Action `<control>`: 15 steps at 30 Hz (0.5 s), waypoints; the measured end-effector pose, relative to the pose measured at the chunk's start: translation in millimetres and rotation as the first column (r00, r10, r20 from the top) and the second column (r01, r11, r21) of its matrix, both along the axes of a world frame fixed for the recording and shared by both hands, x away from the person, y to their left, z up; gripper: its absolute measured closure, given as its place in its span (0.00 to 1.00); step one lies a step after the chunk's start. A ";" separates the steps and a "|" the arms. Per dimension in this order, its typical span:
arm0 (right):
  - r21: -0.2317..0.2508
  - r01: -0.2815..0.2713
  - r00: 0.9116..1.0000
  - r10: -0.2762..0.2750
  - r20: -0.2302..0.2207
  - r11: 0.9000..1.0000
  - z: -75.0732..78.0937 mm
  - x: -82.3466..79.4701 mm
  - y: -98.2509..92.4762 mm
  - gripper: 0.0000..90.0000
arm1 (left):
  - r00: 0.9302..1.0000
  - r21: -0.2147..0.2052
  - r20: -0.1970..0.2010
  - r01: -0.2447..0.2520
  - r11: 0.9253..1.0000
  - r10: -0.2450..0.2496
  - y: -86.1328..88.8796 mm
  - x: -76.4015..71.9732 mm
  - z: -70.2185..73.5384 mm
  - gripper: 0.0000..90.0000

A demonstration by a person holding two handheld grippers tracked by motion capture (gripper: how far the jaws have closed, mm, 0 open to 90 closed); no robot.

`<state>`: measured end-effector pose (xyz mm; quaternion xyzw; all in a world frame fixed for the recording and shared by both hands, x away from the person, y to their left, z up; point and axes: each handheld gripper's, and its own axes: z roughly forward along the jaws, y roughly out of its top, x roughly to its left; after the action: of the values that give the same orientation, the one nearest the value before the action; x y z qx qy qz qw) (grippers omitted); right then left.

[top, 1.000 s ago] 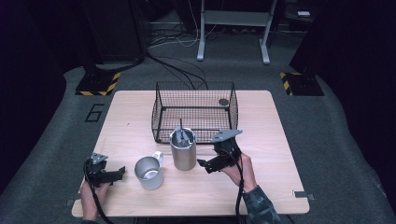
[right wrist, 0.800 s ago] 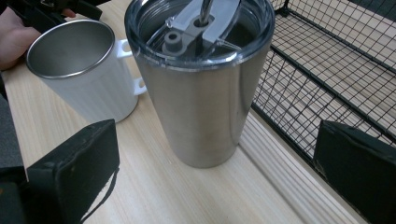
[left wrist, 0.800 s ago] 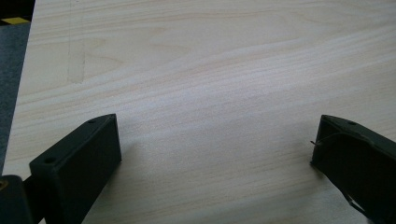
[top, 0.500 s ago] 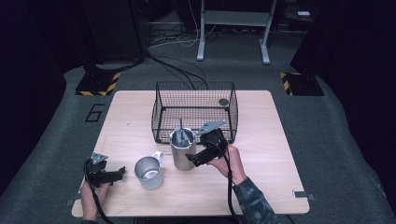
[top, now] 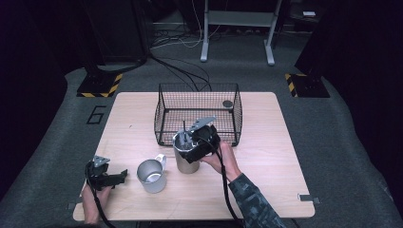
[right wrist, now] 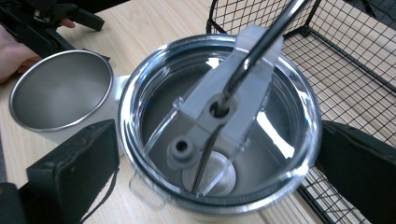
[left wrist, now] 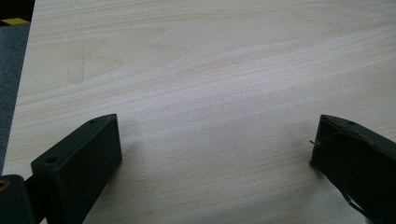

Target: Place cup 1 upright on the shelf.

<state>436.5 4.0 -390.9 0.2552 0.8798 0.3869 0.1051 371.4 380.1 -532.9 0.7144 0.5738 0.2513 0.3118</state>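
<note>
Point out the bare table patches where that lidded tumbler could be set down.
Free: the wide strip of table right of the wire basket and the hand, and the stretch left of the basket, above the left gripper. Crowded: the front middle, where the mug, the tumbler and the open right gripper around it sit close against the basket.

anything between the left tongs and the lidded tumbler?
Yes: the steel mug stands between the left tongs and the lidded tumbler, clearest in the high view. The right tongs straddle that tumbler's rim, jaws open.
</note>
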 end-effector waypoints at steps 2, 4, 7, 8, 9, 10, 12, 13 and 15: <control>-0.006 0.004 1.000 -0.004 -0.008 1.000 0.1 0.4 2.3 0.00 | 1.000 0.000 -0.001 0.000 1.000 0.000 0.0 -0.1 0.1 0.02; -0.024 0.023 1.000 -0.023 -0.013 0.999 -1.8 2.0 8.3 0.00 | 1.000 -0.001 -0.001 0.001 1.000 -0.001 -0.1 -0.2 0.0 0.02; -0.020 0.032 0.999 -0.033 -0.019 0.999 -3.8 3.2 12.9 0.00 | 1.000 -0.002 -0.001 0.001 1.000 -0.001 -0.2 -0.2 0.0 0.02; -0.020 0.032 0.999 -0.032 -0.007 0.999 -4.7 3.8 14.5 0.00 | 1.000 -0.002 -0.001 0.001 1.000 -0.001 -0.2 -0.2 0.0 0.02; -0.022 0.042 0.999 -0.042 -0.008 0.999 -5.3 3.5 16.8 0.00 | 1.000 -0.003 0.001 0.002 1.000 -0.002 -0.2 -0.1 -0.1 0.02; -0.029 0.036 0.999 -0.036 -0.001 0.999 -5.6 4.5 17.5 0.00 | 1.000 -0.003 0.001 0.002 1.000 -0.002 -0.2 -0.1 -0.1 0.02; -0.041 0.046 0.999 -0.047 -0.010 0.998 -6.2 3.9 20.1 0.01 | 1.000 -0.003 0.002 0.002 1.000 -0.002 -0.2 -0.2 -0.1 0.02; -0.044 0.049 0.999 -0.049 -0.002 0.998 -6.6 4.2 20.8 0.02 | 1.000 -0.003 0.002 0.002 1.000 -0.002 -0.2 -0.2 -0.1 0.02; -0.040 0.062 0.998 -0.062 0.005 0.997 -6.7 3.5 22.0 0.03 | 1.000 -0.003 0.001 0.003 1.000 -0.003 -0.2 -0.2 -0.1 0.02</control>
<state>439.9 26.0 -397.6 0.2797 0.8789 0.3661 0.1237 371.3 380.0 -533.0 0.7145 0.5731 0.2505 0.3135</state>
